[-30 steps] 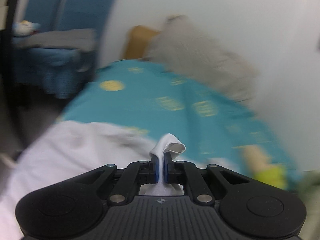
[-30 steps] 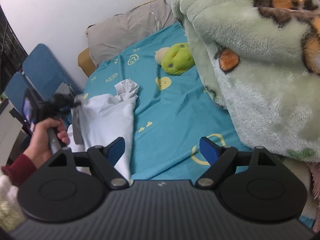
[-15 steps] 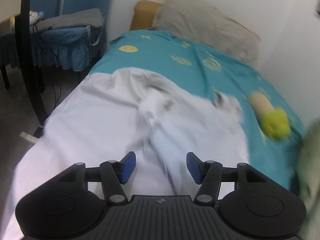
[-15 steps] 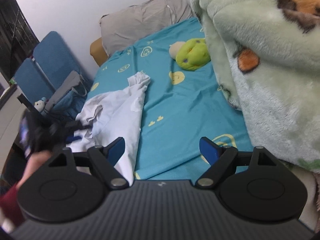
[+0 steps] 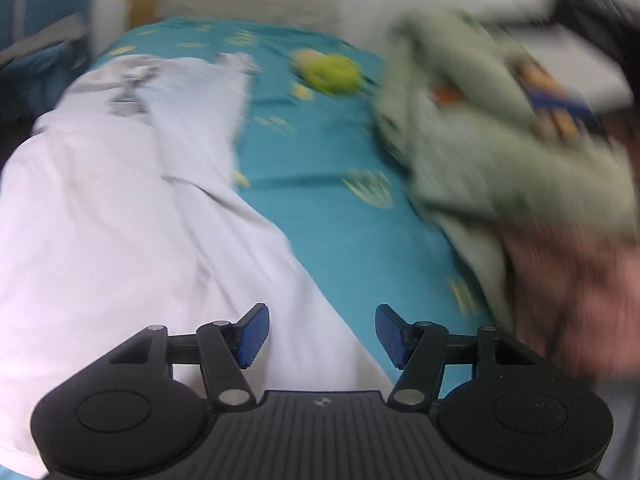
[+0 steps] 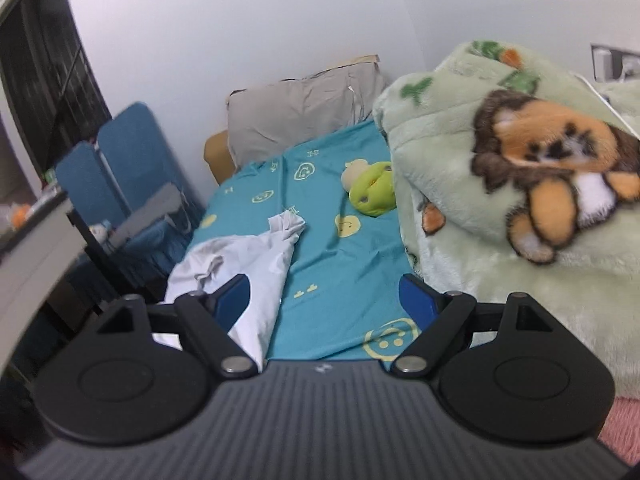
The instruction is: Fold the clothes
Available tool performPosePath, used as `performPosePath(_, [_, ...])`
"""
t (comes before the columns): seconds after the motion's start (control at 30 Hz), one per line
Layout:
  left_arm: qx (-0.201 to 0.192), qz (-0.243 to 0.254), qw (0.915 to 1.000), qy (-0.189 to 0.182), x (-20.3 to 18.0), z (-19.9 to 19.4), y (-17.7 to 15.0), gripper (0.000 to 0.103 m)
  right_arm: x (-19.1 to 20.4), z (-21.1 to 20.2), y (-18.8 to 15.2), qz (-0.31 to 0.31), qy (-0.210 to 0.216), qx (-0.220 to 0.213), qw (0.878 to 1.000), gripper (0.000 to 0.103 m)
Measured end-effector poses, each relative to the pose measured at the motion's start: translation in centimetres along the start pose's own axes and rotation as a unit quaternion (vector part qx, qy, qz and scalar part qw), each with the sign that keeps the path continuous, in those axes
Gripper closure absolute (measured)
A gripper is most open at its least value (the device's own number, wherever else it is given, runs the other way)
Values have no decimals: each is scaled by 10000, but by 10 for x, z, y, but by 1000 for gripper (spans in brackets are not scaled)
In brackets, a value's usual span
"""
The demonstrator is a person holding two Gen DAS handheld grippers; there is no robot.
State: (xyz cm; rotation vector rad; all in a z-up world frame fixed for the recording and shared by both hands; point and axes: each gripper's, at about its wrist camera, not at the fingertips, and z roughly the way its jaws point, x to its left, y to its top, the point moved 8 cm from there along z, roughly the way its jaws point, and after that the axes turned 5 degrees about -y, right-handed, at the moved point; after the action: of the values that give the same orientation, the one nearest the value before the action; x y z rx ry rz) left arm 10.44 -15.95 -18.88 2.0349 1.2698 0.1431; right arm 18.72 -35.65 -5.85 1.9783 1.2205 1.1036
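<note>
A white garment (image 5: pixel 132 200) lies spread and rumpled along the left side of the teal bed sheet (image 5: pixel 340 208). It also shows in the right wrist view (image 6: pixel 256 268), with a bunched end toward the pillow. My left gripper (image 5: pixel 320 338) is open and empty, low over the garment's near edge. My right gripper (image 6: pixel 326 296) is open and empty, held back from the bed, with the garment behind its left finger. The left wrist view is blurred by motion.
A green fleece blanket with a lion print (image 6: pixel 520 184) is piled on the bed's right side. A green plush toy (image 6: pixel 370 188) and a grey pillow (image 6: pixel 304 108) lie at the head. Blue chairs (image 6: pixel 124 168) stand left of the bed.
My left gripper let go of the white garment, opened, and swung right and back. The garment now lies flatter on the bed. My right gripper stayed open and drew back.
</note>
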Motion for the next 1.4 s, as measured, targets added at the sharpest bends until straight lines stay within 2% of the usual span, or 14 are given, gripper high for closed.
performPosePath(0.23, [193, 1011, 9947, 39, -38, 26, -38, 47, -18, 24, -9, 412, -45, 355, 9985, 20])
performPosePath(0.3, [338, 918, 9952, 56, -31, 36, -39, 60, -21, 29, -12, 514, -24, 438, 9977, 20])
performPosePath(0.43, [263, 508, 9983, -64, -15, 38, -37, 100, -25, 36, -15, 519, -122, 483, 9974, 20])
performPosePath(0.57, [-213, 248, 9993, -200, -6, 11, -16, 101, -28, 40, -17, 604, -126, 547, 9966, 20])
performPosePath(0.67, [-657, -264, 9967, -396, 8, -35, 4, 101, -30, 38, -17, 662, -122, 534, 9963, 20])
performPosePath(0.73, [-969, -757, 9915, -427, 28, -72, 15, 101, -30, 37, -16, 691, -117, 527, 9961, 20])
performPosePath(0.83, [-1280, -1472, 9808, -51, 77, -121, 22, 101, -29, 37, -17, 733, -98, 546, 9958, 20])
performPosePath(0.9, [-1169, -1956, 9731, 348, 115, -138, 17, 101, -25, 38, -17, 676, -88, 564, 9961, 20])
performPosePath(1.0, [-442, -2479, 9613, 1113, 159, -135, -5, 101, -17, 41, -18, 553, -81, 592, 9967, 20])
performPosePath(1.1, [440, -2589, 9515, 1601, 177, -121, -32, 101, -12, 43, -21, 436, -87, 651, 9969, 20])
performPosePath(1.13, [540, -2559, 9506, 1672, 178, -119, -35, 100, -10, 44, -22, 400, -90, 675, 9969, 20])
performPosePath(1.2, [602, -2461, 9505, 1800, 176, -119, -35, 98, -7, 45, -25, 364, -69, 747, 9965, 20])
performPosePath(1.27, [458, -2253, 9540, 1927, 171, -123, -28, 84, -5, 47, -26, 360, -26, 805, 9961, 20])
performPosePath(1.4, [125, -1496, 9731, 1747, 131, -127, -9, 62, -1, 50, -27, 380, 91, 866, 9955, 20])
